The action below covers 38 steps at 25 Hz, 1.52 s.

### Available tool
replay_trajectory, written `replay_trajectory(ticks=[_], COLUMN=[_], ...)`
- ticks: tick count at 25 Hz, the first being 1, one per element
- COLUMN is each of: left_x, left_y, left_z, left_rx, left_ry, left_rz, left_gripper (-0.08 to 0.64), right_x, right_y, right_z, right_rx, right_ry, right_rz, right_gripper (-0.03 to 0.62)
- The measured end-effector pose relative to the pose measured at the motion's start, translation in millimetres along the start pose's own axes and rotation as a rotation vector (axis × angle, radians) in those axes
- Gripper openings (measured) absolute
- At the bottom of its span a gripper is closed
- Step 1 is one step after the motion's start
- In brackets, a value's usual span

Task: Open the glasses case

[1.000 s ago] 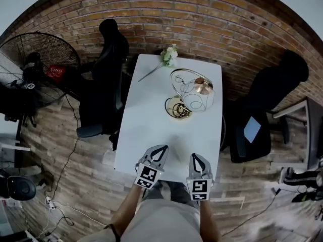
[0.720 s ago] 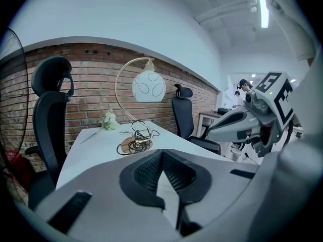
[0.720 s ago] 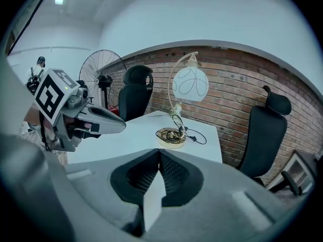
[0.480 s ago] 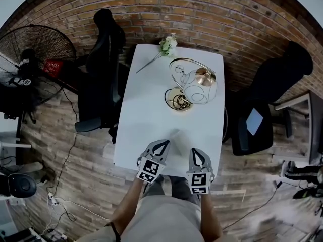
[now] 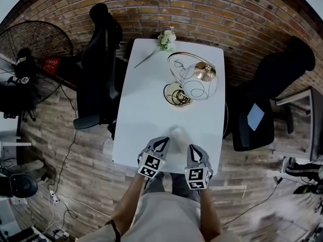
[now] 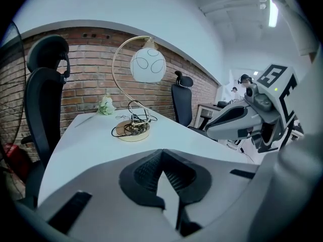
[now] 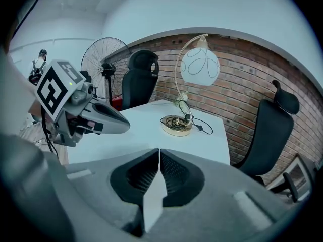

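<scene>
— What's in front?
— White table, globe lamp well ahead, brick wall behind it.
— The glasses case?
— Faint, white-on-white, just beyond both tips. Left tongs and right tongs: pressed together, empty.

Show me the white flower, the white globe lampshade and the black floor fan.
White flower [image 5: 167, 37], head view, on the blossoms.
White globe lampshade [image 6: 148, 65], left gripper view, its middle.
Black floor fan [image 5: 43, 39], head view, wire guard.

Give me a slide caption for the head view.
Both shut, left gripper and right gripper hover at a table's near edge; lamp and flower beyond.
</scene>
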State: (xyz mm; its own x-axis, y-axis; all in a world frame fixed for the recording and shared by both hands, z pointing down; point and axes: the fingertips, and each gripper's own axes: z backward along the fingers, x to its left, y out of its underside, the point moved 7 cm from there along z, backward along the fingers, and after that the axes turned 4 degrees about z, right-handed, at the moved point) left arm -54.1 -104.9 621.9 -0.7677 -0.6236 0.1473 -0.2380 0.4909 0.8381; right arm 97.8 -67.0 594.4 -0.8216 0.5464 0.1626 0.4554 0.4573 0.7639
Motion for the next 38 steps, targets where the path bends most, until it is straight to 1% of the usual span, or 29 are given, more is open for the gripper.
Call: replay_trajectory(ticks=[10, 14, 20, 27, 33, 38], left_x=[-1, -3, -5, -8, -11, -12], left_y=[15, 18, 24, 30, 34, 36], left_z=[-15, -20, -28, -36, -40, -42], left_rx=[0.054, 0.088, 0.121, 0.152, 0.178, 0.187], left_ry=[-0.008, -0.01, -0.008, 0.001, 0.009, 0.013], left_rz=[0.001, -0.004, 0.004, -0.002, -0.007, -0.008], left_gripper=[0.002, 0.002, 0.003, 0.002, 0.002, 0.002], right_x=[6, 7, 9, 9, 15, 19], right_y=[13, 18, 24, 31, 34, 38], right_z=[-10, -15, -22, -27, -33, -40], right_rx=[0.046, 0.061, 0.091, 0.118, 0.149, 0.174], right_ry=[-0.036, -0.05, -0.087, -0.099, -0.13, -0.155], right_rz=[0.013, 0.018, 0.012, 0.019, 0.028, 0.028], right_gripper=[0.011, 0.017, 0.023, 0.041, 0.112, 0.196])
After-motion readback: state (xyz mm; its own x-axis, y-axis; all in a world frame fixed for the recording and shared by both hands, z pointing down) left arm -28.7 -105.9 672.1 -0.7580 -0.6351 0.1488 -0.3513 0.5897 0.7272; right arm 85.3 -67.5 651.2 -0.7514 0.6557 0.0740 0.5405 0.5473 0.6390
